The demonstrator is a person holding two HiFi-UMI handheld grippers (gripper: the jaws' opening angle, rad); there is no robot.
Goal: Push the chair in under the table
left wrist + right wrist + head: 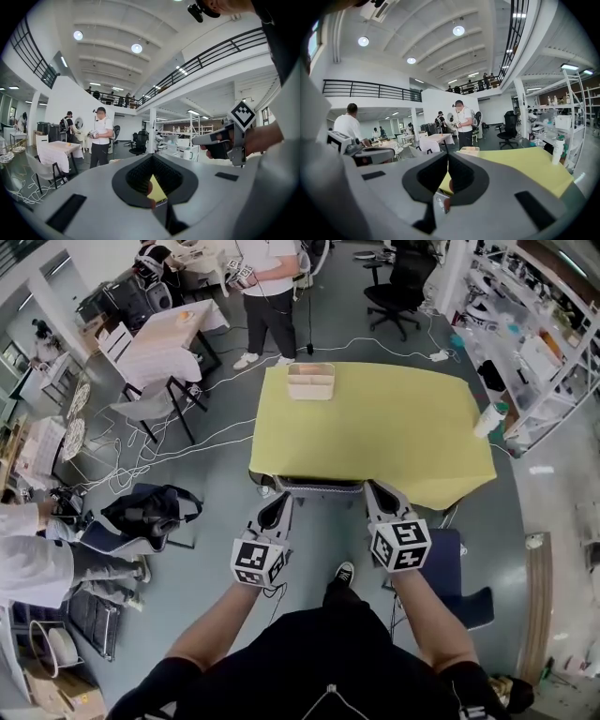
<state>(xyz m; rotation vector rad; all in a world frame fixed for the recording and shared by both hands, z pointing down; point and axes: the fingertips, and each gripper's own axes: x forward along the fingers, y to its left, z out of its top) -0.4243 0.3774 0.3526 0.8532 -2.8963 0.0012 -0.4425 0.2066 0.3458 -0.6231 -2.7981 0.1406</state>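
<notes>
- My left gripper (pixel 281 497) has its jaws together, tip at the left end of the chair (pixel 317 487) backrest.
- My right gripper (pixel 374 487) is also closed, at the backrest's right end.
- The chair sits mostly tucked under the near edge of the yellow-covered table (pixel 375 427).

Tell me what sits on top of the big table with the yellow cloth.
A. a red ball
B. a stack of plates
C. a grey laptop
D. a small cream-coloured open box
D: in the head view a small cream-coloured open box rests near the far edge of the yellow cloth-covered table; no ball, laptop or plates show there.
</notes>
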